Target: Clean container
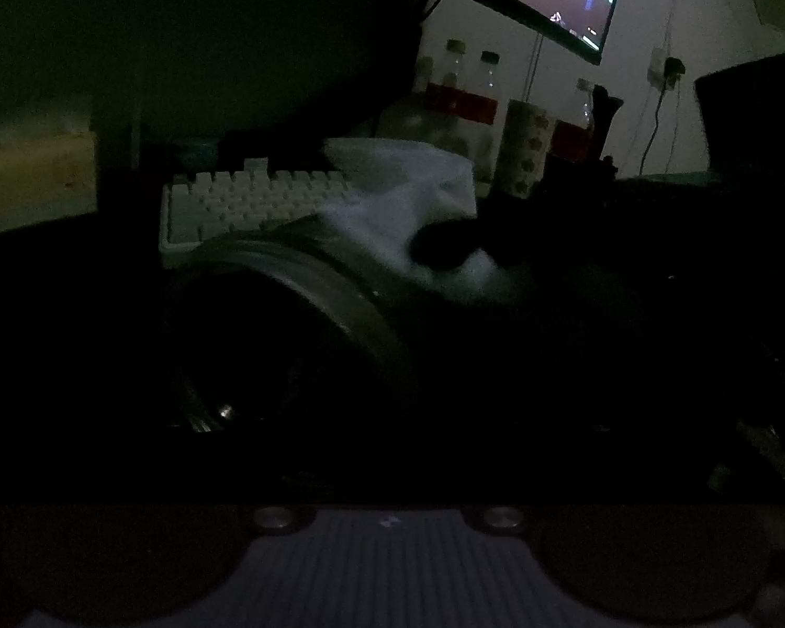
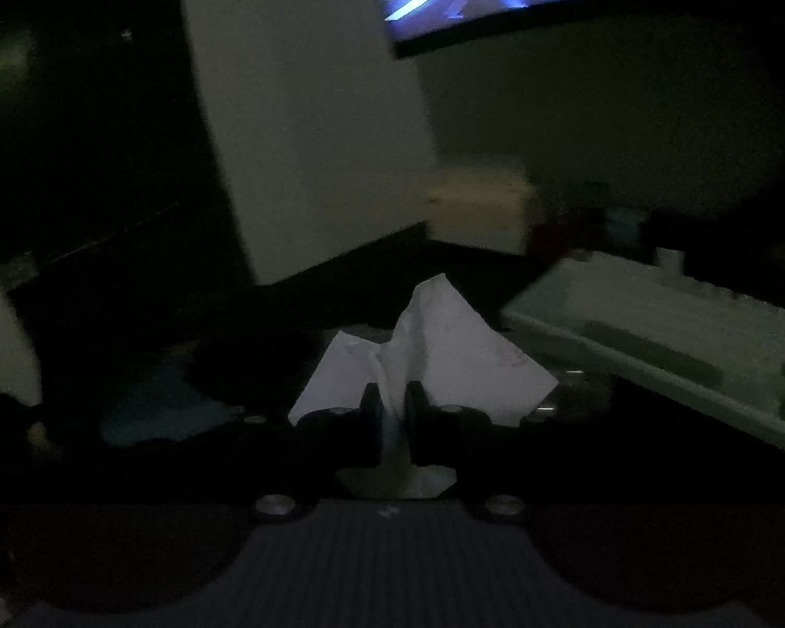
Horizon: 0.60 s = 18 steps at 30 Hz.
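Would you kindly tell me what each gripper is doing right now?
Left gripper: too dark to tell; a container lies ahead.
Right gripper: shut on a white tissue.

Both wrist views sit low, near, sharing the keyboard (image 1: 246,199) and tissue (image 2: 434,361)

The container (image 1: 288,314) in front of my left camera looks like dark, smooth metal or plastic; its rim carries a dull sheen, and which material it is I cannot tell in this dim light. A white tissue (image 2: 424,361), thin, matt and creased like soft paper, is pinched in my right gripper (image 2: 392,403), whose fingers look matt black plastic. The keyboard (image 1: 246,204) beyond has pale, matt plastic keys. The far bottles (image 1: 489,89) look like clear, glossy plastic.
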Available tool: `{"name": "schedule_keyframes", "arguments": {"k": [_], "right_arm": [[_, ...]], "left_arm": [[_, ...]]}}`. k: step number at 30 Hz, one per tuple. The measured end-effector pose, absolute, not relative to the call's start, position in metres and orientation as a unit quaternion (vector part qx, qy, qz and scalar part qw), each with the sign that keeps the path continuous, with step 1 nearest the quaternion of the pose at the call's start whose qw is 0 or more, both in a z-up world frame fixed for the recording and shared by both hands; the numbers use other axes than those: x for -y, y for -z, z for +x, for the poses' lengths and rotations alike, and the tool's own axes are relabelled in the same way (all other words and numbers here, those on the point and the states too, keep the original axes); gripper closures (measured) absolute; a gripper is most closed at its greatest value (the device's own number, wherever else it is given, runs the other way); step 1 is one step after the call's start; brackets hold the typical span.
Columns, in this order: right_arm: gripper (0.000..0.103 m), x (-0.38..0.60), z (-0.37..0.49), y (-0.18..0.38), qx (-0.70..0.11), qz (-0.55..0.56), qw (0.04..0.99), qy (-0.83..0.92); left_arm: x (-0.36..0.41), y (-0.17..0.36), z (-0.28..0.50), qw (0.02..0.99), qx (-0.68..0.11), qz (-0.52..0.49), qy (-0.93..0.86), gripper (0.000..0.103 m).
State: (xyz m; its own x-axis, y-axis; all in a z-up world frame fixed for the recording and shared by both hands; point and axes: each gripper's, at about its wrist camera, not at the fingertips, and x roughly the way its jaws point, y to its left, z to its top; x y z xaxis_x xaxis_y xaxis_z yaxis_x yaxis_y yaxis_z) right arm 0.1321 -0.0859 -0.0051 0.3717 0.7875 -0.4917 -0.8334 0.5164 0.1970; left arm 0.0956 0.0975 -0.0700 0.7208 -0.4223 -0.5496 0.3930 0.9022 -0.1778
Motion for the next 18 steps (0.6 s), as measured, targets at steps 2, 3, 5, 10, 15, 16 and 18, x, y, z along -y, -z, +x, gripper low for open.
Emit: {"name": "schedule_keyframes", "arguments": {"k": [2,3,5,10,15,16,18], "right_arm": [[0.094,0.086,0.133,0.006,-0.272,-0.044,0.828,-0.488],[0.094,0.088,0.137,0.007,-0.276,-0.043,0.834,-0.477],[0.094,0.095,0.148,0.011,-0.282,-0.045,0.852,-0.440],[0.093,0.120,0.184,0.025,-0.323,-0.020,0.874,-0.362],[0.093,0.139,0.181,0.022,-0.311,0.010,0.874,-0.374],[0.093,0.142,0.178,0.021,-0.308,0.013,0.873,-0.377],[0.093,0.150,0.170,0.018,-0.302,0.016,0.873,-0.383]], "left_arm": [[-0.097,0.070,0.095,0.928,-0.300,-0.024,0.218,0.052],[-0.097,0.071,0.094,0.929,-0.297,-0.021,0.219,0.052],[-0.095,0.071,0.092,0.931,-0.291,-0.013,0.220,0.052],[-0.096,0.070,0.088,0.935,-0.275,-0.006,0.223,0.067],[-0.092,0.070,0.084,0.933,-0.260,-0.022,0.248,0.084],[-0.088,0.069,0.081,0.935,-0.252,-0.019,0.248,0.087],[-0.083,0.065,0.077,0.940,-0.230,-0.022,0.251,0.091]]}}
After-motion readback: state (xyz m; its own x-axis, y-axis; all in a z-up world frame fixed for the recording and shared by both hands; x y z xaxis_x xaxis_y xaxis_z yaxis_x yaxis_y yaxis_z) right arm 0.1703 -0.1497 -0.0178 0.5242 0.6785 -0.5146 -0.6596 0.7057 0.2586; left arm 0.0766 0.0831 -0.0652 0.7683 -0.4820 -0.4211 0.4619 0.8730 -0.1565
